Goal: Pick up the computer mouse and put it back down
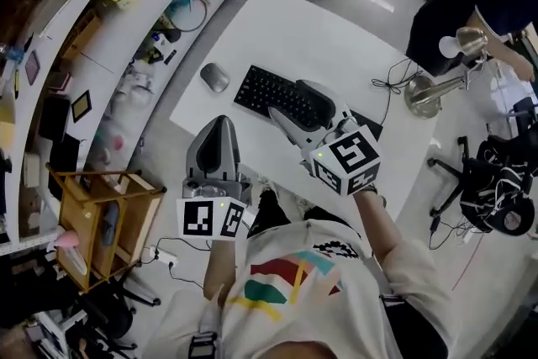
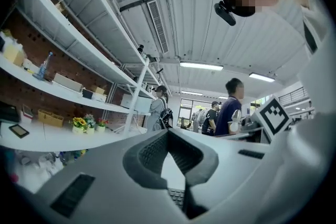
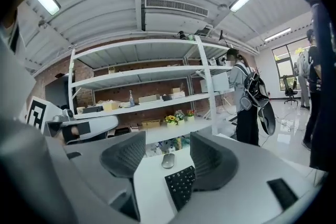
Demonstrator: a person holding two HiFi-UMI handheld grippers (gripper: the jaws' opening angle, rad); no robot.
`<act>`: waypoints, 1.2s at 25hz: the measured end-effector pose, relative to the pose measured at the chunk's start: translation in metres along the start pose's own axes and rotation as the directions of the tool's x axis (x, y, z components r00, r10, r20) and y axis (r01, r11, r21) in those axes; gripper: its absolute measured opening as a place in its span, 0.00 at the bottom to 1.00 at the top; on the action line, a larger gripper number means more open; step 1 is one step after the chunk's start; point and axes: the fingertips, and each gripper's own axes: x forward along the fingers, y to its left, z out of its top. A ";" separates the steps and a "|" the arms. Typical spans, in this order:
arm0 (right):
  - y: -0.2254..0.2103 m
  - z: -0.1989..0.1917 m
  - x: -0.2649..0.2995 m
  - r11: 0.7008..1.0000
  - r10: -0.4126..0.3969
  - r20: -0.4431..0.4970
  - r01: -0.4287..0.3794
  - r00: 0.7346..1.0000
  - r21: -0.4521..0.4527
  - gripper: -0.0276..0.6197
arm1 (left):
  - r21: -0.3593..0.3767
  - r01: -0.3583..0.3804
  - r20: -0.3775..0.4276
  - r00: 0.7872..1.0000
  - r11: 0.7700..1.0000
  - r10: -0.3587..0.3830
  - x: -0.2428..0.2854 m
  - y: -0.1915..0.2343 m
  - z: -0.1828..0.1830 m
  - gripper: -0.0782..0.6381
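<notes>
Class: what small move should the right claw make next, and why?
Probably ease the right claw onward to the mouse: its jaws stand open and empty above the keyboard, and the mouse lies untouched on the table just beyond, beside the keyboard.

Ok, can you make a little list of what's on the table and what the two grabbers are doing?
table: white
mouse: grey, lying on the table, nothing touching it
keyboard: black, right of the mouse in the head view
left gripper: shut, empty, by the table's near edge
right gripper: open, empty, over the keyboard, mouse farther ahead
</notes>
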 end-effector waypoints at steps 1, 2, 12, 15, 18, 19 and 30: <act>0.002 -0.001 0.020 1.000 0.007 -0.021 -0.007 1.000 0.000 0.42 | 0.014 -0.015 -0.006 1.000 1.000 0.015 0.002 0.017 -0.002 0.17; 0.004 -0.004 0.040 1.000 0.017 -0.047 -0.016 0.999 0.006 0.42 | 0.023 -0.029 -0.013 0.999 0.999 0.029 0.003 0.034 -0.006 0.17; 0.036 -0.109 0.235 0.993 0.033 -0.477 -0.081 0.878 -0.081 0.42 | -0.023 -0.137 -0.090 0.987 0.990 0.135 -0.002 0.166 -0.060 0.17; 0.034 -0.152 0.279 0.996 0.025 -0.594 -0.069 0.804 -0.051 0.42 | -0.029 -0.146 -0.148 0.979 0.989 0.140 0.002 0.196 -0.087 0.17; 0.026 -0.187 0.309 0.995 -0.026 -0.696 -0.051 0.717 -0.090 0.42 | -0.071 -0.181 -0.178 0.970 0.981 0.166 0.000 0.222 -0.103 0.17; 0.023 -0.196 0.316 0.993 -0.053 -0.720 -0.043 0.692 -0.114 0.42 | -0.085 -0.192 -0.180 0.968 0.978 0.175 -0.001 0.229 -0.106 0.17; 0.010 -0.215 0.336 0.973 -0.199 -0.758 0.035 0.621 -0.227 0.42 | -0.150 -0.260 -0.184 0.955 0.954 0.232 -0.009 0.280 -0.124 0.17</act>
